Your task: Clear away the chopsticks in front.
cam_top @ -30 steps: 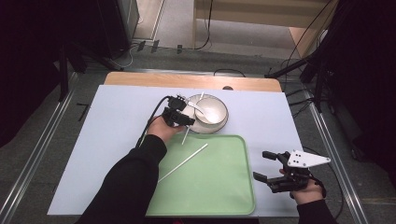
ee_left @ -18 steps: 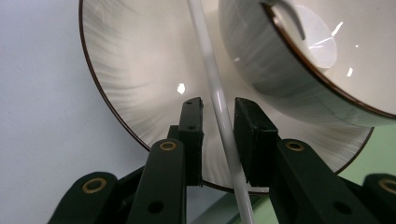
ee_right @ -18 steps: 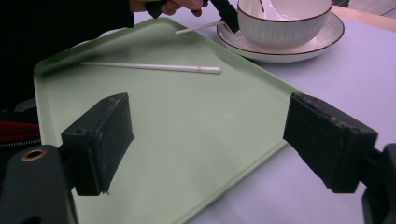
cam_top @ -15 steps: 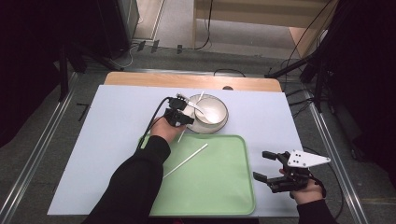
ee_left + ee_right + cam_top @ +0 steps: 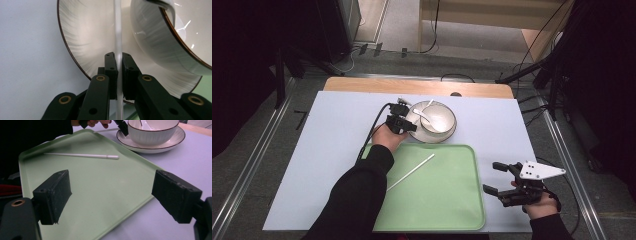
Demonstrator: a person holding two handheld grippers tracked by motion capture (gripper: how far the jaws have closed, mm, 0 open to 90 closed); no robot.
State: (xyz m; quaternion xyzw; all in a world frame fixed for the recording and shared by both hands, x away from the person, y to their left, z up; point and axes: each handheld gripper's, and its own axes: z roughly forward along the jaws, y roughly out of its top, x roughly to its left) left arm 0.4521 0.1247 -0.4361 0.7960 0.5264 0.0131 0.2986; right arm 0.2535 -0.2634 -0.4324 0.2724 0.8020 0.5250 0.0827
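While the right gripper (image 5: 502,182) hovers off the tray's (image 5: 452,210) right edge: jaws spread wide, holding nothing.
Tray: one white chopstick (image 5: 410,172) lying inside, near its far-left corner.
Left gripper (image 5: 119,72): pinching a second chopstick (image 5: 117,30) at the saucer's (image 5: 82,40) left rim.
Saucer: carries bowl (image 5: 435,119) with spoon (image 5: 428,117).

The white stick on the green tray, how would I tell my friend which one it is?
Find the big green tray at the near side of the table. The white stick lies loose and slanted on its left part. A second white stick is up by the bowl, pinched in the left gripper; this one nobody holds.
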